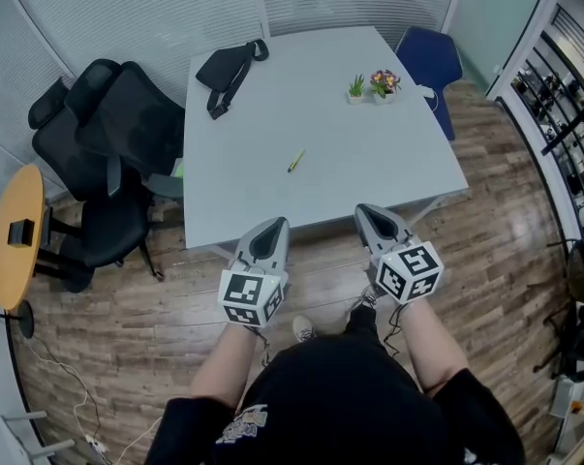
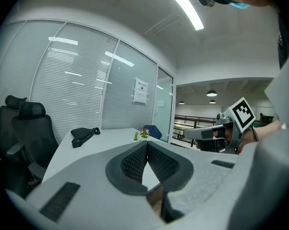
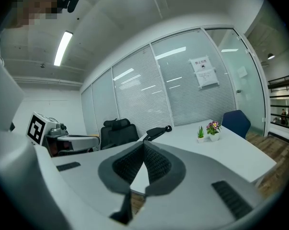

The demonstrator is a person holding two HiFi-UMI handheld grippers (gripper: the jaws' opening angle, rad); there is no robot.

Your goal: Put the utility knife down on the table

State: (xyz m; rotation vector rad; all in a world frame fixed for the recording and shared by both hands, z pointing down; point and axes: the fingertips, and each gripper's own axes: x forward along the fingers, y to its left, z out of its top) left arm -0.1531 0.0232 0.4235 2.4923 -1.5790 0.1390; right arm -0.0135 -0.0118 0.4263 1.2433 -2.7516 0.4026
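Observation:
A thin yellow-green utility knife (image 1: 295, 161) lies alone near the middle of the pale grey table (image 1: 388, 172). Both grippers hover side by side over the wooden floor, just short of the table's near edge. My left gripper (image 1: 272, 224) is shut, its pads meeting at the tip (image 2: 147, 143) with nothing between them. My right gripper (image 1: 363, 210) is also shut and empty (image 3: 144, 144). The knife lies well beyond both tips and does not show in either gripper view.
A black bag (image 1: 229, 71) lies at the table's far left corner, and two small potted plants (image 1: 374, 85) stand at the far right. A blue chair (image 1: 429, 61) is behind the table. Black office chairs (image 1: 107, 153) and a round wooden table (image 1: 15, 235) are on the left.

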